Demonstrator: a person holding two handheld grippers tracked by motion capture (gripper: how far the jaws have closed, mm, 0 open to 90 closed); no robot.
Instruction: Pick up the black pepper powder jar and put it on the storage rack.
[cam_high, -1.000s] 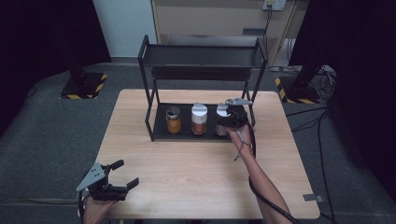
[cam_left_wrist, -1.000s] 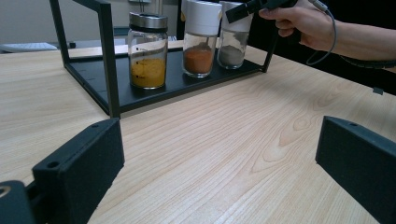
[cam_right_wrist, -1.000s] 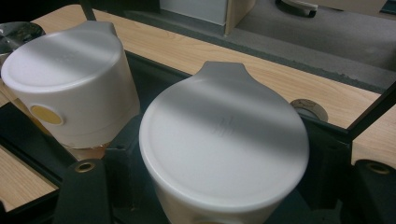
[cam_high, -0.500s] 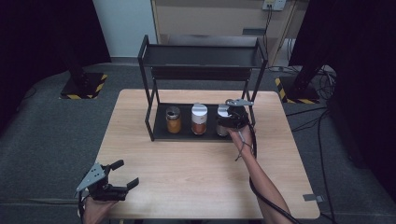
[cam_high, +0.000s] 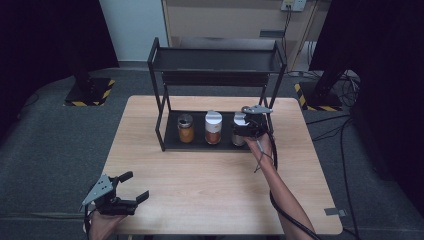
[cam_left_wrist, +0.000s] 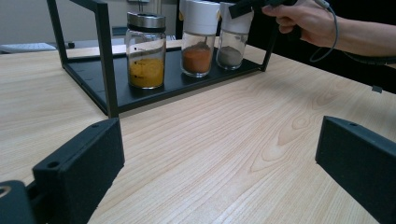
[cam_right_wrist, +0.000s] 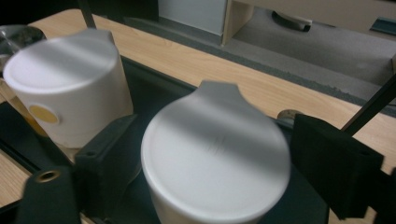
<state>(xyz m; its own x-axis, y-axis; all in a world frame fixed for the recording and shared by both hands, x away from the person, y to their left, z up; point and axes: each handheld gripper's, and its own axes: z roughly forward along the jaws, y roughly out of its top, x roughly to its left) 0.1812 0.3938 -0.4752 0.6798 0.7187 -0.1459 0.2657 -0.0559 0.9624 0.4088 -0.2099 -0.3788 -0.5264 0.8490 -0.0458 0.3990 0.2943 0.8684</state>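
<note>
Jaws of the right gripper (cam_high: 243, 126) have just been opening, and they now stand apart on either side of the white-capped jar (cam_right_wrist: 215, 158) on the lower shelf of the black rack (cam_high: 159, 97). In the right gripper view the jar's white cap sits directly between the two black jaws, slightly nearer the left one; a narrow gap shows on the right side, and on the left the pad lies just beside the cap, though contact there cannot be made out. The jar stands upright, with greyish powder at its bottom as seen in the left gripper view (cam_left_wrist: 230, 44). The right hand (cam_high: 261, 145) holds the gripper level at the rack's right end, just in front of the rack's right front post.

Beyond that gripper's left jaw stands a second white-capped jar (cam_right_wrist: 70, 88) holding orange-red powder, close to the first but apart from it. Farther that way is a steel-capped jar (cam_high: 185, 128) with yellow powder. All three stand in a row on the shelf.

The left gripper (cam_high: 131, 187) is well apart from the rack, held low over the near left corner of the wooden table (cam_high: 210, 190), its jaws spread wide with nothing between them. From its own view the three jars lie ahead and far off, with bare wood in between, and the right hand (cam_left_wrist: 306, 21) shows at the upper right beside the grey-powder jar.
</note>
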